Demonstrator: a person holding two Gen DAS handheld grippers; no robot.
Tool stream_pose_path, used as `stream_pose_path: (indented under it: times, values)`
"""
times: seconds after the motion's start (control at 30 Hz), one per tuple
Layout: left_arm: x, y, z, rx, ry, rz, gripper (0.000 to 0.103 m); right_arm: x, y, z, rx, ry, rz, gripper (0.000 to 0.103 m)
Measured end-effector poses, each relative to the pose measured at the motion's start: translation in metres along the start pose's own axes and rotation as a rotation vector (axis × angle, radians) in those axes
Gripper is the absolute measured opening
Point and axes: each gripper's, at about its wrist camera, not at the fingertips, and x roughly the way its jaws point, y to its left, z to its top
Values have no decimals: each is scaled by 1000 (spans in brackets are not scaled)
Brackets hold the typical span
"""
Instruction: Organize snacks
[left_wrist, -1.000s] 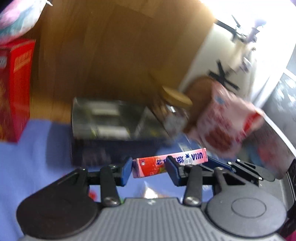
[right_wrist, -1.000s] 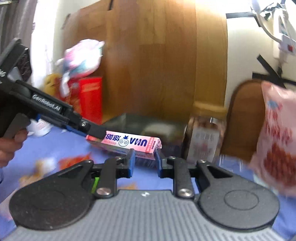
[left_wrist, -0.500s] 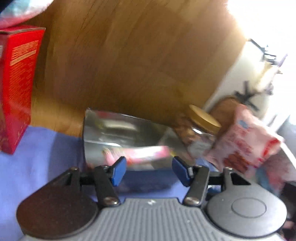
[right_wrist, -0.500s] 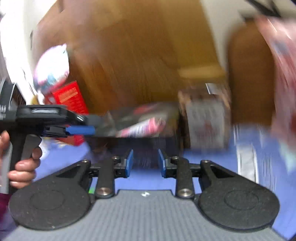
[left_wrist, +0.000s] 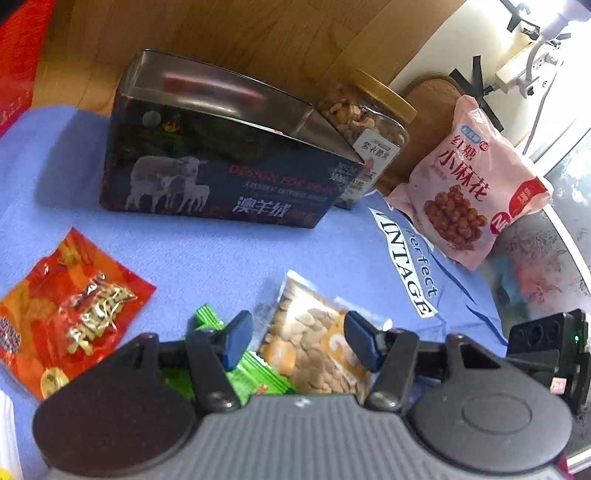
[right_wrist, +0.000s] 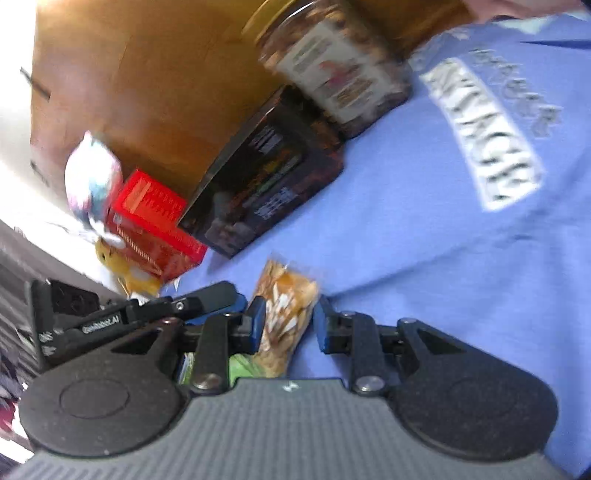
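A clear packet of pale seeds lies on the blue cloth, also seen in the right wrist view. My left gripper is open and empty, its jaws either side of the packet, above it. My right gripper is open around the same packet. A dark open tin box stands behind on the cloth; something pink lies inside it. A green packet lies under my left gripper. A red-orange packet lies at the left.
A nut jar with a gold lid stands right of the tin. A pink bag leans at the right. A red box stands left of the tin. A wooden panel is behind. The other gripper shows at the left.
The pink candy box that both grippers held is out of them; a pink shape now lies in the tin. Both grippers have come down over the seed packet.
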Motion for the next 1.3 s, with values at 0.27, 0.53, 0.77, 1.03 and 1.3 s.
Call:
stream_pose_path:
  times: [0.27,0.53,0.77,1.03,1.3]
  values:
    - [-19,-10,-11,-30,-15,-46,66,-25,-13,-9,120,-38,64,11]
    - [-52,-19,-40,-75,-65,-245,83,-85,-17,-24,242,-98,305,10]
    - [-83,-14,-71,-111,-93,-413,81,-76,12,-40,269,-28,523,10]
    - [-109,-21,-60,-20,-134,-359,25,-47,52,-17,144,34,450,12]
    - [-90,-20,40,102,-205,-152,36,7,96,67,-99,-26,270,13]
